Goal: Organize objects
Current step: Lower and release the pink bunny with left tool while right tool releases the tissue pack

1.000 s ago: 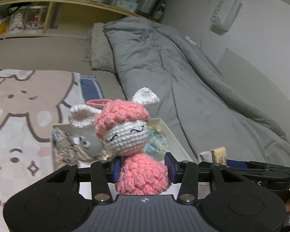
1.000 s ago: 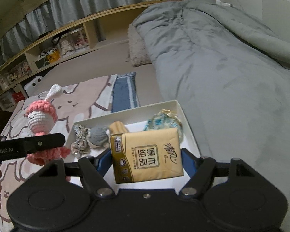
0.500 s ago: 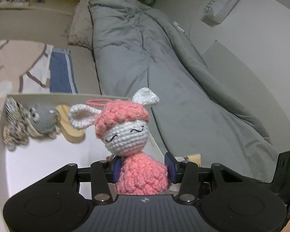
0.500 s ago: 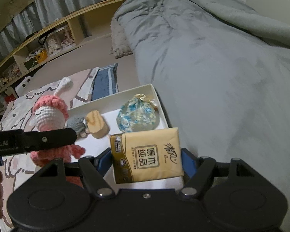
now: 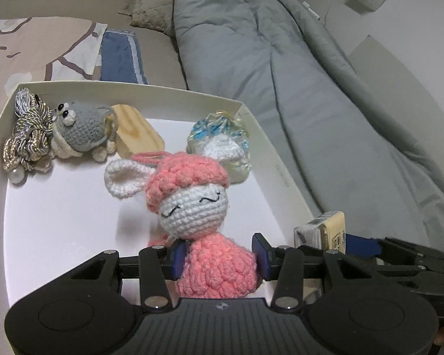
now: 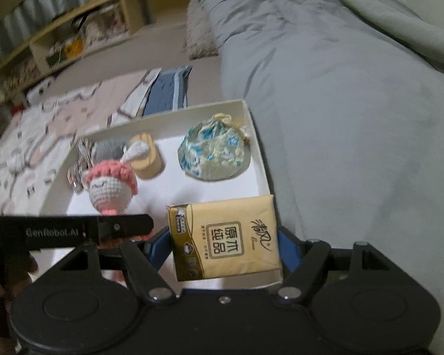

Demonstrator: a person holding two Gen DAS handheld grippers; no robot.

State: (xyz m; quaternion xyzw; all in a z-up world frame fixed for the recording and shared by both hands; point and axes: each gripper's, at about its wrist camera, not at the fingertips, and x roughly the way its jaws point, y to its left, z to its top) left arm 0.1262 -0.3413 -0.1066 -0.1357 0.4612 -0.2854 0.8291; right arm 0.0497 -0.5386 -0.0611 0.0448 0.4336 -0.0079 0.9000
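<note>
Both tools are loaded and over the white box [image 5: 3, 136] on the bed. The left tool [image 5: 219, 259] has its blue pads pinched on the pink skirt of the crochet bunny [image 5: 192, 204], head upright, hanging above the bare white floor in the box's middle. The right tool [image 6: 225, 245] is clamped across the tissue pack [image 6: 225, 236], which sits over the near right corner of the box. Already lying inside: a tassel charm [image 5: 26, 136] and grey crochet toy [image 5: 80, 130] in the far left corner, a wooden block [image 5: 136, 136] just beside them, and a blue floral pouch [image 6: 213, 151] by the far right wall. To do this well, I'd say lower the bunny straight down onto that open patch until the skirt meets the floor, then ease the pads apart so it doesn't topple onto the block. The two tools are close together here, so one at a time looks wiser. The pack should go down flat along the right wall, clear of the pouch.
</note>
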